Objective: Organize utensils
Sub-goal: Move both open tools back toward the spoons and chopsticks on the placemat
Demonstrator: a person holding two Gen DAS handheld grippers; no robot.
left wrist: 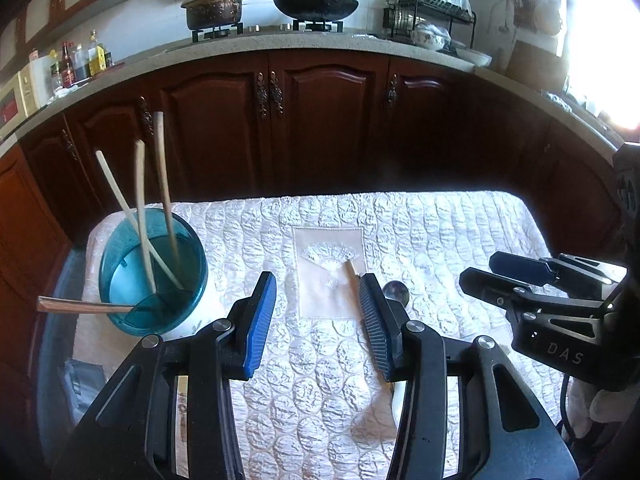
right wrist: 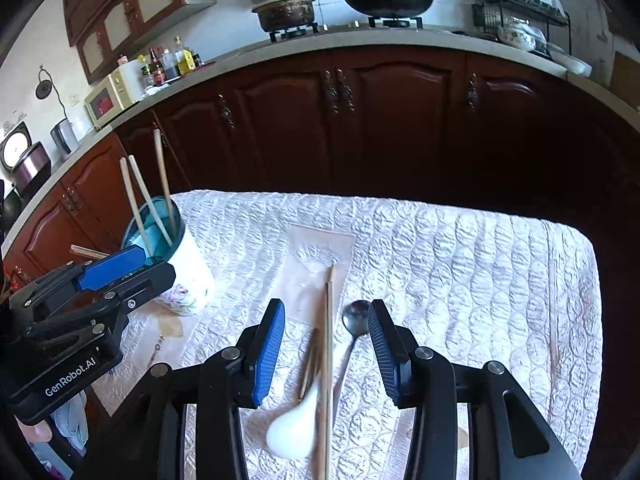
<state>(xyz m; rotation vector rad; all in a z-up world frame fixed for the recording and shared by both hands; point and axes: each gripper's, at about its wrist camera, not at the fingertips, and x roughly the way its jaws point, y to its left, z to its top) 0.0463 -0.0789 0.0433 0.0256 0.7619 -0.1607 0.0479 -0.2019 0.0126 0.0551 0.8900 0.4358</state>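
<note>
A white utensil holder with a blue rim stands at the table's left and holds three pale chopsticks and a brown-handled utensil. On the cloth lie a long chopstick, a short brown stick, a white ceramic spoon and a metal spoon. My right gripper is open above these loose utensils, jaws to either side. My left gripper is open and empty, right of the holder.
A white quilted cloth covers the small table. Dark wooden cabinets stand behind it, with a stove, a pot and a wok on the counter. Bottles stand at the counter's left.
</note>
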